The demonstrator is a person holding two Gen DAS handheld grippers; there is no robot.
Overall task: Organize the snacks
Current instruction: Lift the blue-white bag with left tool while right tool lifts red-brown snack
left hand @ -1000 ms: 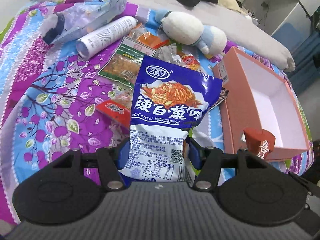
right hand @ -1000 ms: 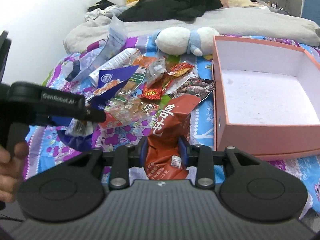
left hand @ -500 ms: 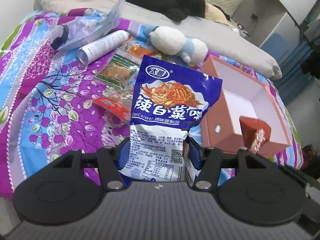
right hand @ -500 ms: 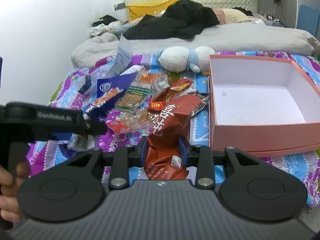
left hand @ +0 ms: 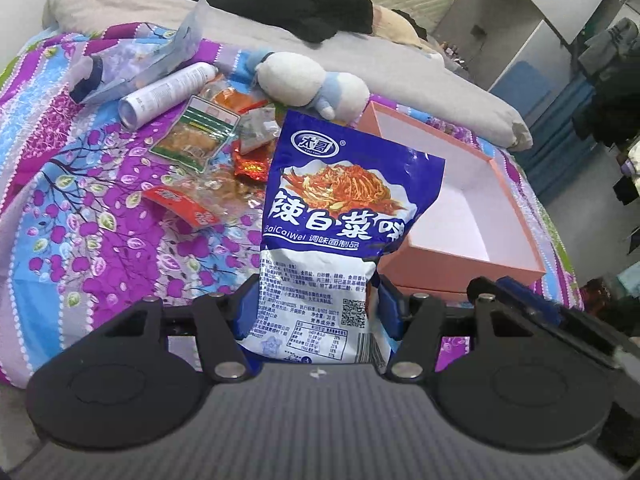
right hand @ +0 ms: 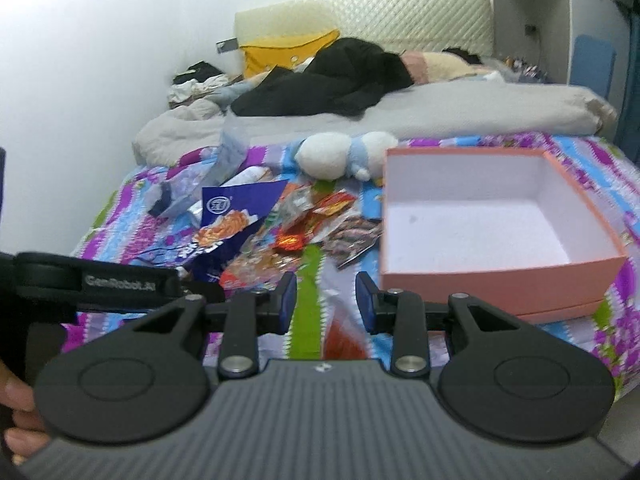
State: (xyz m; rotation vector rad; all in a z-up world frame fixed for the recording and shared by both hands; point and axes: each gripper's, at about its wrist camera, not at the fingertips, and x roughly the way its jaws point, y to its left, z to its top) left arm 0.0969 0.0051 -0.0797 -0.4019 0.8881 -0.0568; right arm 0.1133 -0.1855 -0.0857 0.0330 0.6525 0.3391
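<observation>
Left gripper (left hand: pixel 316 302): clenched on the lower part of the blue snack bag (left hand: pixel 348 200), one pad on each side edge. Bag upright, printed face to the camera, held clear above the floral bedspread (left hand: pixel 80 220). From the right wrist view the same bag shows tilted, over the left side of the snack pile

Right gripper (right hand: pixel 326 300): jaws have just closed a little; pads apart, nothing between them. Blurred red shape (right hand: pixel 340 338) low in the gap, below the pads, near the camera; cannot tell what it is or whether it touches the fingers

Pink box (left hand: pixel 460 276): on the bedspread, open side up, white inside, nothing visible in it. Lies to the right of the snack pile, just ahead and right of the right gripper's pads

Loose snacks between bag and box:
- green-label packet (left hand: pixel 196 136), flat
- red packet (left hand: pixel 180 210), flat, nearer the camera
- several small foil packets, crumpled together, too small to tell apart

White spray can (left hand: pixel 168 94) on its side beyond the green-label packet. Plush toy (left hand: pixel 304 80) lying at the far end of the pile, near the box's far corner

Fingers of a hand (right hand: pixel 16 400) at the left edge of the right wrist view, below the left gripper's body
</observation>
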